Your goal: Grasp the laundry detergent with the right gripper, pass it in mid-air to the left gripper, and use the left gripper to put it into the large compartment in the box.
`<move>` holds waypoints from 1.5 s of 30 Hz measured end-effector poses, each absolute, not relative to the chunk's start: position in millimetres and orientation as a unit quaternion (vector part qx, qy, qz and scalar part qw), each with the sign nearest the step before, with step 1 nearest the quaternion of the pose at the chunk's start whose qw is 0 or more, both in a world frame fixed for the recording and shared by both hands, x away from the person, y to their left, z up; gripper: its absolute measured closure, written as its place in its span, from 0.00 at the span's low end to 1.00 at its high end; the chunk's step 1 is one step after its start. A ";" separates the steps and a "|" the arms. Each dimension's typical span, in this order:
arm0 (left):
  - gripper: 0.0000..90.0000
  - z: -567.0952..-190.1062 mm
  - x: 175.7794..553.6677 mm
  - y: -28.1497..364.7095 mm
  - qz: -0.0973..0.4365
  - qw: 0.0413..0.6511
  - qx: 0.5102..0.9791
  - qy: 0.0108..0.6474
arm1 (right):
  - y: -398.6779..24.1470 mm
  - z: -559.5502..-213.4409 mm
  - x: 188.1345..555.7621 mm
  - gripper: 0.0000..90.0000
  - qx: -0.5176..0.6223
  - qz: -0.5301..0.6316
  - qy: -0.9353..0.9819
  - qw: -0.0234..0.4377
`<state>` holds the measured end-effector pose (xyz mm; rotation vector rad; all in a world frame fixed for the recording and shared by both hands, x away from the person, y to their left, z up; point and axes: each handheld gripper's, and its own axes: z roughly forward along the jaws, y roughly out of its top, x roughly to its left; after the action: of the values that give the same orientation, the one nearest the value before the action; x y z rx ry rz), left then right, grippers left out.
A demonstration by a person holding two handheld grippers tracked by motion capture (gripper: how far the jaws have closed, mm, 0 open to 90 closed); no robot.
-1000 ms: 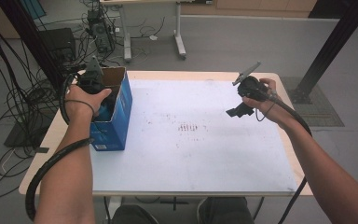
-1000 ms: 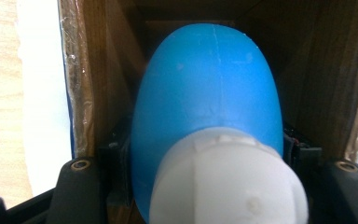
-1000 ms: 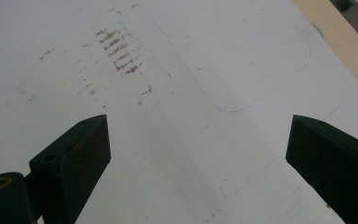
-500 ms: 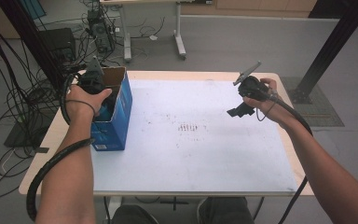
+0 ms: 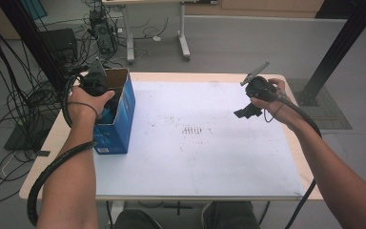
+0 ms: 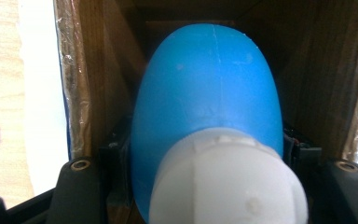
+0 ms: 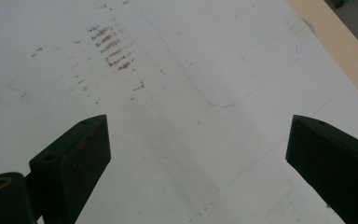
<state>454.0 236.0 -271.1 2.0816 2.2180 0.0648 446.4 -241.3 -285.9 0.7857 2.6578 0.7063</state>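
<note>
White sheeting covers the wooden table [image 5: 205, 157], with grey floor and tangled cables beyond. At its left edge stands an open blue cardboard box [image 5: 119, 126]; the left gripper [image 5: 95, 83] reaches down into it, jaws pinching a blue plastic bottle with a white cap [image 6: 209, 112]. The right gripper [image 7: 198, 154] hangs spread and empty over the sheet. Nothing steadies the box, so it could probably tip or drag if the bottle snags its wall.

High view looks down and forward over the whole table [image 5: 209, 157]. Left gripper view sits close inside the box [image 6: 98, 70] — right gripper view faces the table's white sheet [image 7: 168, 116] from near above.
</note>
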 end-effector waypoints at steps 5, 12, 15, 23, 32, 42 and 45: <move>0.41 -270.9 454.5 235.8 0.020 0.047 0.684 0.728 | -241.8 -286.0 445.9 0.07 0.272 0.245 0.920 0.140; 0.41 -271.0 454.8 235.4 0.020 0.047 0.683 0.728 | -243.7 -287.4 445.6 0.07 0.273 0.244 0.920 0.141; 0.41 -271.2 454.6 235.2 0.021 0.047 0.683 0.729 | -243.9 -288.1 445.7 0.07 0.273 0.244 0.920 0.140; 0.41 -271.5 454.6 234.9 0.021 0.048 0.683 0.729 | -243.3 -289.2 445.7 0.07 0.273 0.245 0.920 0.140; 0.40 -271.8 454.8 235.0 0.020 0.048 0.683 0.729 | -242.8 -289.5 445.7 0.07 0.272 0.243 0.921 0.140; 0.40 -272.1 454.8 234.5 0.020 0.047 0.684 0.728 | -243.2 -289.1 445.3 0.07 0.272 0.242 0.921 0.141; 0.40 -272.3 454.8 234.5 0.019 0.047 0.684 0.728 | -243.4 -288.8 445.1 0.07 0.272 0.243 0.920 0.141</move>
<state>454.8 234.5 -272.3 2.0853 2.2204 0.0582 445.1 -243.4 -288.8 0.7863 2.6568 0.7003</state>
